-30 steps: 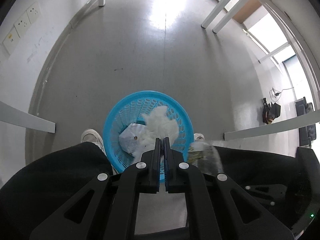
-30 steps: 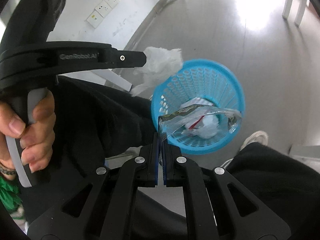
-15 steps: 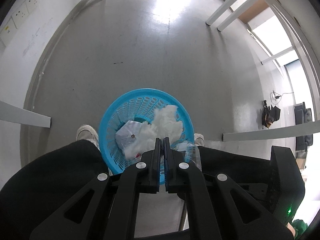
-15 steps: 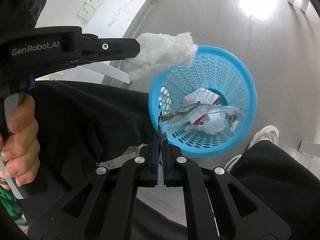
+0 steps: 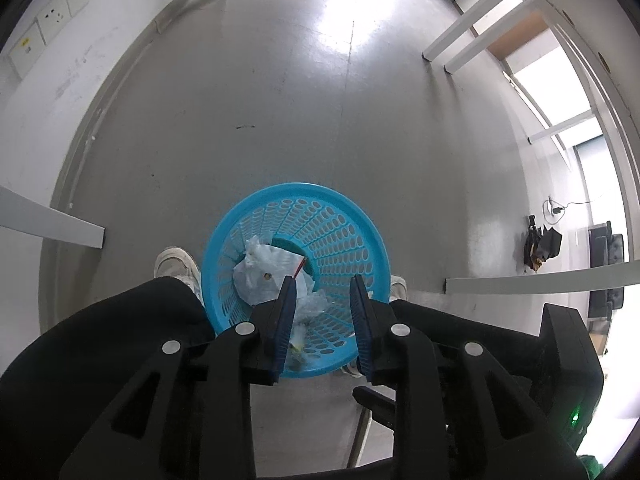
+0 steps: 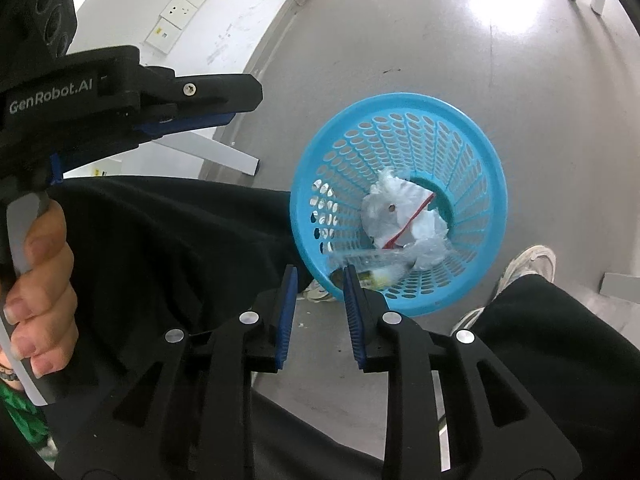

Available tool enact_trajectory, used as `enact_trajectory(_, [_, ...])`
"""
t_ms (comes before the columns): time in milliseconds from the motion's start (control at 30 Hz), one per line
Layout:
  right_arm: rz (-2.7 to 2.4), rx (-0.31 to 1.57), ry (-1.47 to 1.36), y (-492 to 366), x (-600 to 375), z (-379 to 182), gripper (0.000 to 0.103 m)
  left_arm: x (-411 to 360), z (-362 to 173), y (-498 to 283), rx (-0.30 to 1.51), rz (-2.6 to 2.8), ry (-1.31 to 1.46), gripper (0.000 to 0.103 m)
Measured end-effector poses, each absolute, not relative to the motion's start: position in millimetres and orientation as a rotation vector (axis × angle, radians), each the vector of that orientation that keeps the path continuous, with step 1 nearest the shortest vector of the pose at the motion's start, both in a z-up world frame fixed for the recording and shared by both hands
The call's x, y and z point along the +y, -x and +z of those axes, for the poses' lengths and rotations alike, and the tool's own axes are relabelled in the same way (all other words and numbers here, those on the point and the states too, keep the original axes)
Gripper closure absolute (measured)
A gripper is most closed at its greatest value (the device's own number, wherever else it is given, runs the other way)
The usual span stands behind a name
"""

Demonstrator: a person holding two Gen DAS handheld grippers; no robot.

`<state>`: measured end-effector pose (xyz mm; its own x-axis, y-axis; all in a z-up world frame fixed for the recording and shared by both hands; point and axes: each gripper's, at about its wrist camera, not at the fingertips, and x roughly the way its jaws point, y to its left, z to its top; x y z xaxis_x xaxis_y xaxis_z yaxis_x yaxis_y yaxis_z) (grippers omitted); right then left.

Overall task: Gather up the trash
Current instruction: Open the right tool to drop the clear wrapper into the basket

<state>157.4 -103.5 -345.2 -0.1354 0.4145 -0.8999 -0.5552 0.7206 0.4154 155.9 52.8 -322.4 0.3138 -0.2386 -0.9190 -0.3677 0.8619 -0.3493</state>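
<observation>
Now both grippers hang over the blue basket

Left wrist view: Down below sits the basket (image 5: 296, 276) on the grey floor (image 5: 280, 100). The left gripper (image 5: 323, 292) is right above its near side, with its two blue pads wide apart and nothing between them. Inside the basket lies a white bag (image 5: 260, 272) with a red strip on it, and beside that a clear crinkly wrapper (image 5: 310, 306), partly hidden by the left finger. A white shoe (image 5: 176, 264) stands just left of the basket, and black trousers (image 5: 100, 344) fill the low left corner. White table legs (image 5: 464, 36) stand far off at the top right. Wall sockets (image 5: 52, 20) show at the top left.

Right wrist view: The right gripper (image 6: 319, 276) is also apart and holds nothing. It hangs near the basket's (image 6: 400, 200) low left rim. The white bag (image 6: 388, 212) and a crumpled clear bag (image 6: 430, 240) lie at the bottom. A long clear wrapper (image 6: 376, 264) is blurred, low in the basket, just past the right finger. At the upper left the left gripper (image 6: 224, 104) comes in from the side, and a hand (image 6: 40, 280) grips its handle. Another shoe (image 6: 532, 260) stands right of the basket
</observation>
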Motion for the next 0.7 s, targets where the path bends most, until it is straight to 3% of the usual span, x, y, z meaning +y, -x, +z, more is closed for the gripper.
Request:
enact_trajectory(300, [0.752, 1.405, 0.176, -159.8, -113.2, -333.0, 0.08, 58.6, -315.9, -150.6, 1.248, 0.109, 0.563, 0.076])
enact_trajectory(400, [0.745, 1.368, 0.218, -154.9, -112.5, -325.8, 0.074, 54.6, -307.0, -145.7, 1.233, 0.104, 0.537, 0.068])
enact_trajectory(700, [0.733, 1.265, 0.239, -135.4, -128.2, -286.4, 0.073, 49.1, -275.7, -122.0, 1.197, 0.122, 0.436, 0.068])
